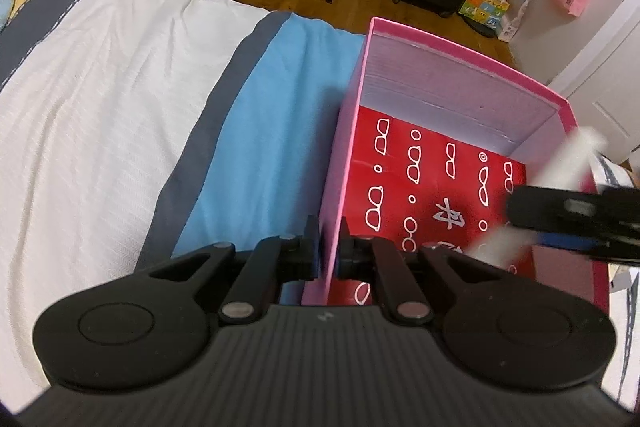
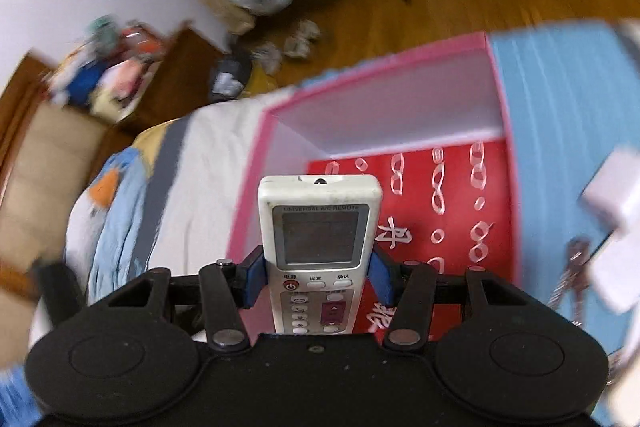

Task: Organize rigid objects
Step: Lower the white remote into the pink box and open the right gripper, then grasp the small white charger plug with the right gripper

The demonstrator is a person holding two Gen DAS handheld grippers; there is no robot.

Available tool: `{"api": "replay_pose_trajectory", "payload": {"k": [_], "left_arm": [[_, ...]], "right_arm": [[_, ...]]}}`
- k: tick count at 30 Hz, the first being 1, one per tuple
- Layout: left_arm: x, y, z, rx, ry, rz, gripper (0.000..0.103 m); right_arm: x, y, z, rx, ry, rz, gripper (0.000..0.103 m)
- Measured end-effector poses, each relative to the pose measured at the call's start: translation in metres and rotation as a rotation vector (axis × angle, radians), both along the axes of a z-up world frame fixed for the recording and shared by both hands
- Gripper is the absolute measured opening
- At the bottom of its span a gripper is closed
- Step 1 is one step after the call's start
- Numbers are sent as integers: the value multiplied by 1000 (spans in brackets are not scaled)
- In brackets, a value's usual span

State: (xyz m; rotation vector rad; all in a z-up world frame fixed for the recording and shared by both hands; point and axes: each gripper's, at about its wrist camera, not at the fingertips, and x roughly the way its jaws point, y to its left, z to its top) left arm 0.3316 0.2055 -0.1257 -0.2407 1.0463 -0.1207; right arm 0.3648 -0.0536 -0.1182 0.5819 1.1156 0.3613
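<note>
Grips the remote (image 2: 318,227) in the right gripper (image 2: 316,279), blue pads pressed on its two long edges just below the screen, button half back between the fingers. Carries it in the air over the open box (image 2: 400,115), with no contact showing between remote and box; height above the red floor not to be judged. Points the remote straight ahead along the fingers, emitter end leading, face up, long axis aimed from the box's near end toward its far wall. Reads, from the right wrist, with its tip against the box's left wall and the edge of the floor; from the left wrist, as a blurred white bar (image 1: 568,163) crossing the box's right wall, right gripper (image 1: 560,223) across its middle, so the exact spot over the box cannot be fixed. Pinches the box's left wall (image 1: 348,163) near its near corner with the left gripper (image 1: 330,255), one finger outside, one inside, closed on the thin pink board. Makes the left the nearer one to the box, probably steadying it on the soft bedding, and leaves the placing to the right. Calls next, most likely, for lowering toward the floor and laying the remote flat with its length along the box's side walls, clear of the left gripper's inner finger. Risks a catch of the tip on a wall if brought down askew.
</note>
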Motion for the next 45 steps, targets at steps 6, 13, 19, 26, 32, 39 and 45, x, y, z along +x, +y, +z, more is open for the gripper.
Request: {"api": "replay_pose_trajectory", "payload": {"k": [6, 13, 19, 26, 32, 39, 45], "left_arm": [[0, 0, -2, 1, -13, -17, 6], [0, -2, -2, 8, -22, -23, 7], [1, 0, -4, 5, -21, -20, 7], [2, -2, -4, 12, -18, -14, 7], [2, -9, -2, 55, -24, -21, 6], [2, -7, -2, 37, -13, -10, 6], [1, -6, -2, 30, -10, -4, 6]], "right_arm": [[31, 30, -36, -10, 73, -42, 58], [57, 47, -59, -13, 133, -72, 59], [54, 38, -45, 23, 105, -62, 62], [-10, -15, 31, 2, -102, 83, 62], [-85, -75, 70, -185, -189, 173, 62], [-145, -122, 43, -354, -206, 254, 71], [-170, -137, -1, -424, -123, 224, 71]]}}
